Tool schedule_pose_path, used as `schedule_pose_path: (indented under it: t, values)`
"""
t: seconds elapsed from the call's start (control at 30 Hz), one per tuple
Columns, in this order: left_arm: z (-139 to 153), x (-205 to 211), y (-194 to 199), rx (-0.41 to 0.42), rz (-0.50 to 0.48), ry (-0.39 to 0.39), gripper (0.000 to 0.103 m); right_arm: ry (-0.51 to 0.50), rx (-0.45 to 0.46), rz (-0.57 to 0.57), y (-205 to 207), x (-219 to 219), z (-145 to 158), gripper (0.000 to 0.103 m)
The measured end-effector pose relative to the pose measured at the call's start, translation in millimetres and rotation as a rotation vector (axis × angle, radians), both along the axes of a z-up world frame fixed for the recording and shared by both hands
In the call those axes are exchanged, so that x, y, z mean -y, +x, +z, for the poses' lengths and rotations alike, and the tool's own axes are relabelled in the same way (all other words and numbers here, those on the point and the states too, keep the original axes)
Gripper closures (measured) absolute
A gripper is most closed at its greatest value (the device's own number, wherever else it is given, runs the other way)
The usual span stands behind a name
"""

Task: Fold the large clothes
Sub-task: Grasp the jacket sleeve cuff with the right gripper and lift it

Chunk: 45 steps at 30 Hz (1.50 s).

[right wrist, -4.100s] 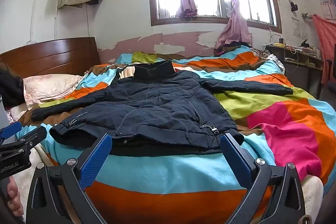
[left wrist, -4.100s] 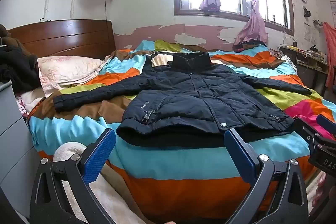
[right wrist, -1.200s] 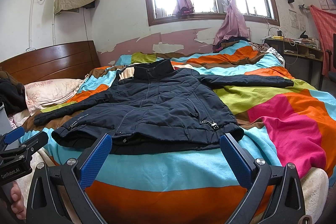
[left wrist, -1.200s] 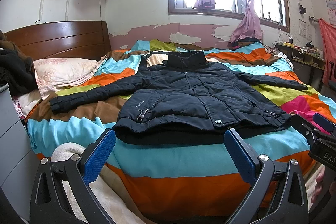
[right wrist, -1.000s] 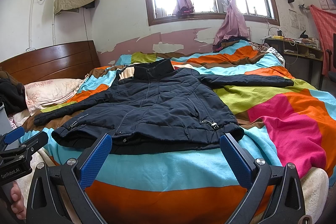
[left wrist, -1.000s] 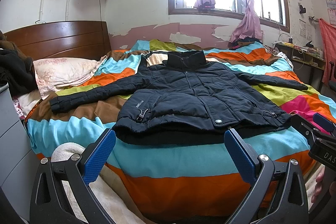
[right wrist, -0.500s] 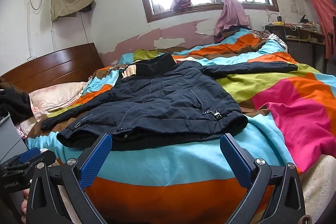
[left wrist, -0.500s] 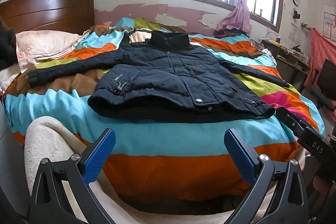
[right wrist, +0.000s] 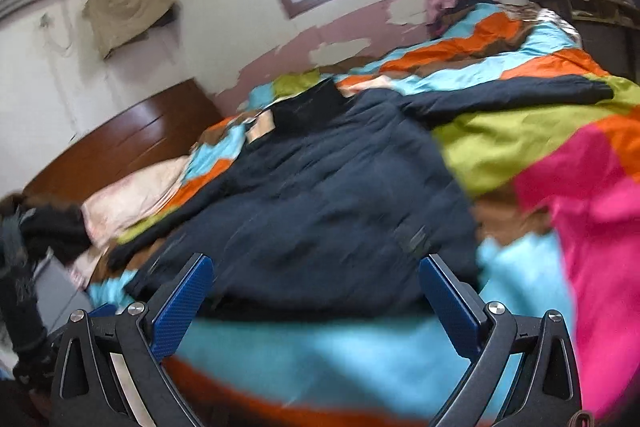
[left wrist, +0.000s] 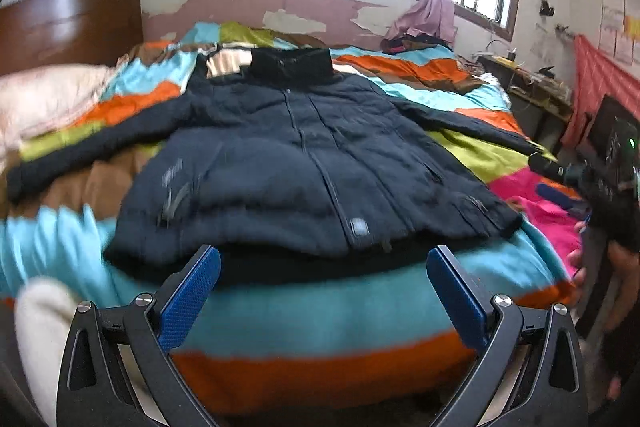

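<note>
Lying flat on bedspread (left wrist: 360, 311): jacket (left wrist: 304, 171)

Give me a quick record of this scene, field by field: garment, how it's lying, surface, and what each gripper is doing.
garment: dark padded jacket
lay: spread flat, front up, sleeves out to both sides, collar toward the window wall
surface: striped multicolour bedspread
left gripper: open, empty, short of the hem
right gripper: open, empty, near the hem
image: motion-blurred

Right wrist view is all motion blur; the jacket (right wrist: 320, 211) hem and the bedspread (right wrist: 520, 147) edge just smear together.
</note>
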State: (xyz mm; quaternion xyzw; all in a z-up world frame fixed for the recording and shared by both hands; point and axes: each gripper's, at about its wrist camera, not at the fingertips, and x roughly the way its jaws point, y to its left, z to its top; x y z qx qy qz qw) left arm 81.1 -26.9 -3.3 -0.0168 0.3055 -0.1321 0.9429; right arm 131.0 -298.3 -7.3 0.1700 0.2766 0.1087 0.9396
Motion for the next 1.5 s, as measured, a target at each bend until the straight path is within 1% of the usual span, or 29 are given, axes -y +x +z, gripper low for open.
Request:
schedule_pose_path:
  t: [0.03, 0.1, 0.13, 0.2, 0.3, 0.37, 0.43, 0.47, 0.53, 0.6, 0.67, 0.73, 0.77, 0.83, 0.87, 0.93, 1.0, 1.07, 1.13, 1.17, 1.27, 1.37, 1.43, 1.5]
  values:
    - [-0.6, 3.8, 11.0, -0.002, -0.003, 0.016, 0.002, 0.003, -0.039, -0.042, 15.7, 13.7, 0.8, 0.000]
    - [-4.8, 13.4, 34.9, -0.042, -0.033, 0.025, 0.002, -0.012, -0.202, -0.107, 57.3, 41.5, -4.5, 0.000]
    - [-7.2, 16.5, 42.5, -0.059, -0.042, 0.026, 0.002, -0.008, -0.230, -0.126, 68.3, 51.1, -7.3, 0.000]
    - [-9.7, 23.2, 59.7, -0.094, -0.060, 0.025, 0.002, 0.019, -0.223, -0.174, 88.0, 73.7, -9.9, 0.000]
    - [-7.8, 33.8, 81.9, -0.133, -0.093, 0.030, 0.002, 0.040, -0.238, -0.253, 112.8, 103.3, -8.6, 0.000]
    - [-5.8, 45.5, 102.9, -0.176, -0.113, 0.048, 0.002, 0.057, -0.241, -0.302, 129.6, 124.0, -5.5, 0.000]
    - [-3.2, 62.0, 124.9, -0.222, -0.128, 0.054, 0.002, 0.072, -0.278, -0.343, 157.5, 146.7, -5.7, 0.000]
    - [-3.0, 67.1, 133.4, -0.232, -0.132, 0.052, 0.002, 0.080, -0.304, -0.369, 169.9, 156.4, -6.0, 0.000]
    - [-1.9, 80.7, 152.8, -0.242, -0.153, 0.061, 0.002, 0.112, -0.314, -0.417, 191.9, 175.4, -8.4, 0.000]
    - [-2.9, 99.8, 179.4, -0.239, -0.166, 0.119, 0.002, 0.135, -0.327, -0.447, 210.6, 191.3, -10.6, 0.000]
    - [-6.4, 113.9, 202.6, -0.235, -0.141, 0.166, 0.002, 0.150, -0.338, -0.508, 220.1, 205.0, -14.6, 0.000]
    - [-13.1, 128.7, 227.7, -0.237, -0.119, 0.223, 0.002, 0.202, -0.314, -0.534, 222.1, 217.6, -21.4, 0.000]
    - [-19.3, 138.3, 243.9, -0.244, -0.112, 0.270, 0.002, 0.224, -0.295, -0.524, 220.9, 223.2, -25.4, 0.000]
    - [-30.6, 152.0, 268.8, -0.264, -0.128, 0.326, 0.002, 0.222, -0.254, -0.523, 220.0, 230.8, -29.1, 0.000]
    - [-36.6, 157.2, 282.8, -0.278, -0.145, 0.323, 0.002, 0.210, -0.240, -0.525, 219.6, 234.8, -31.4, 0.000]
    - [-47.1, 165.3, 309.5, -0.307, -0.158, 0.277, 0.002, 0.218, -0.226, -0.514, 226.4, 243.5, -34.7, 0.000]
    - [-55.5, 172.7, 335.1, -0.315, -0.125, 0.258, 0.002, 0.253, -0.211, -0.521, 237.0, 254.8, -37.1, 0.000]
    - [-63.7, 180.6, 362.5, -0.301, -0.061, 0.235, 0.002, 0.311, -0.206, -0.553, 240.0, 266.8, -39.1, 0.000]
    - [-68.6, 189.3, 390.2, -0.275, -0.007, 0.204, 0.002, 0.387, -0.199, -0.614, 245.7, 273.7, -40.3, 0.000]
    - [-70.3, 193.3, 402.2, -0.266, 0.014, 0.187, 0.002, 0.439, -0.200, -0.653, 244.6, 279.8, -41.2, 0.000]
    - [-74.7, 203.7, 429.1, -0.249, 0.050, 0.132, 0.002, 0.504, -0.189, -0.683, 243.0, 287.8, -44.4, 0.000]
    - [-85.6, 218.8, 449.6, -0.258, 0.056, 0.095, 0.002, 0.513, -0.176, -0.678, 240.2, 289.4, -46.9, 0.000]
    - [-97.7, 230.4, 457.5, -0.270, 0.055, 0.107, 0.002, 0.498, -0.161, -0.673, 238.8, 286.4, -46.4, 0.000]
    - [-113.3, 237.6, 458.6, -0.281, 0.063, 0.138, 0.002, 0.488, -0.158, -0.665, 240.0, 284.9, -46.2, 0.000]
